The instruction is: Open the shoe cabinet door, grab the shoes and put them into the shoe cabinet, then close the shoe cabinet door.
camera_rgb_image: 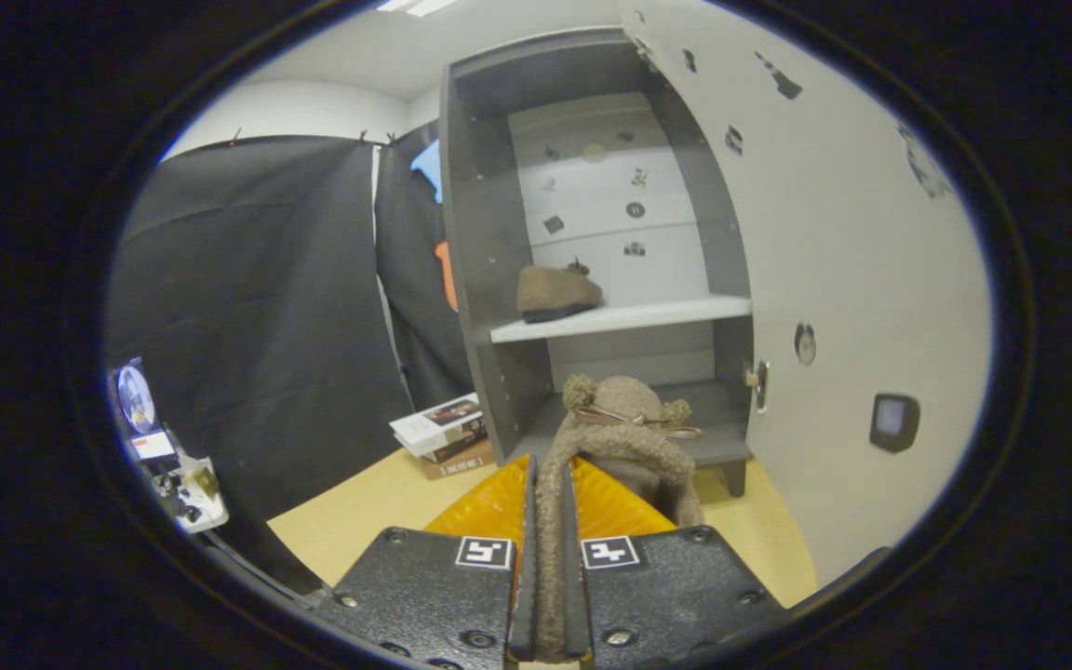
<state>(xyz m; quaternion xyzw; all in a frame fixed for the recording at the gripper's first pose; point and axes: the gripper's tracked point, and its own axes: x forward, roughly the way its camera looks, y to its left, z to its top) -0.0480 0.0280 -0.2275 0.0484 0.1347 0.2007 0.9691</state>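
My gripper (pixel 550 507) is shut on the fuzzy collar of a tan slipper-shoe (pixel 624 423) with pom-poms and a bow, held up just ahead of the fingers. Beyond it stands the grey shoe cabinet (pixel 489 242), its white door (pixel 834 279) swung open to the right. Another tan shoe (pixel 556 292) rests on the left part of the white middle shelf (pixel 648 316). The held shoe hangs in front of the cabinet's lower compartment (pixel 713 400).
A stack of books (pixel 443 430) lies on the wooden table (pixel 359 521) left of the cabinet's base. A small stand with a screen and clutter (pixel 159 447) sits far left. The open door has a metal handle (pixel 759 383) near its edge.
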